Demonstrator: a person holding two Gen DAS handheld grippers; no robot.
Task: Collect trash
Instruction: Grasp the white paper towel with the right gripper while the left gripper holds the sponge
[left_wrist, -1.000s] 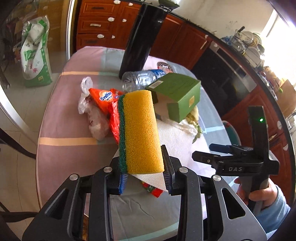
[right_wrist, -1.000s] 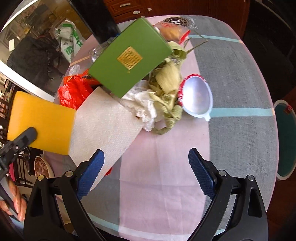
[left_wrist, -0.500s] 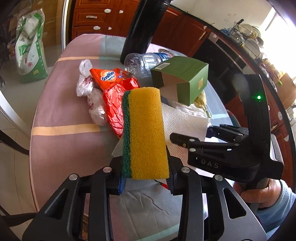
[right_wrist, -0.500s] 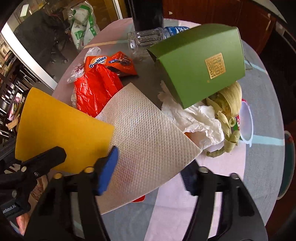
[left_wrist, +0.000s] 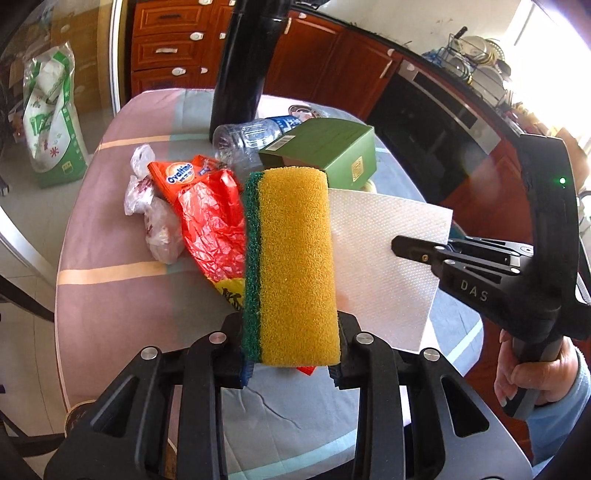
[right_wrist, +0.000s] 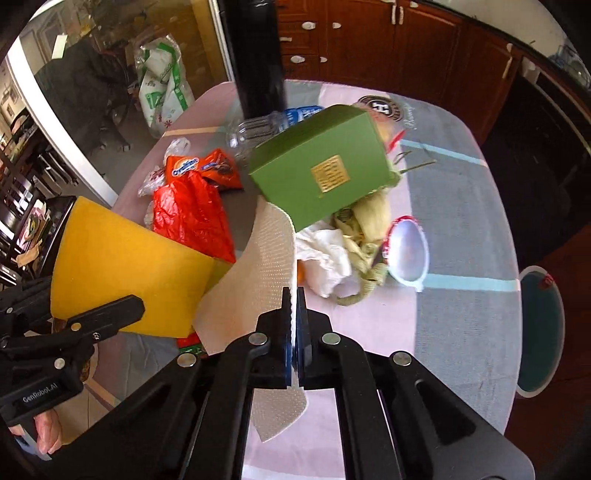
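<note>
My left gripper (left_wrist: 291, 369) holds a yellow sponge (left_wrist: 295, 266) with a green scouring side; its jaws are closing, with the pads pressed on the sponge's near end. In the right wrist view my right gripper (right_wrist: 294, 295) is shut on a white paper towel (right_wrist: 266, 266), which hangs lifted off the table. The left wrist view shows the same towel (left_wrist: 384, 258) beside the sponge, with the right gripper (left_wrist: 399, 246) pinching its edge. More trash lies on the table: a green box (right_wrist: 321, 173), a red bag (left_wrist: 214, 221), an orange Ovaltine packet (left_wrist: 177, 173) and a clear bottle (left_wrist: 251, 136).
A tall black cylinder (left_wrist: 247, 62) stands at the table's far edge. Corn husks (right_wrist: 369, 221), a crumpled tissue (right_wrist: 325, 258) and a white red-rimmed cup (right_wrist: 406, 251) lie right of the box. Clear plastic bags (left_wrist: 159, 221) lie left. The striped tablecloth (left_wrist: 110, 295) shows bare near the front.
The right gripper went from wide open to shut on the paper towel and has lifted it off the table. The left gripper kept its hold on the sponge and shifted slightly.
</note>
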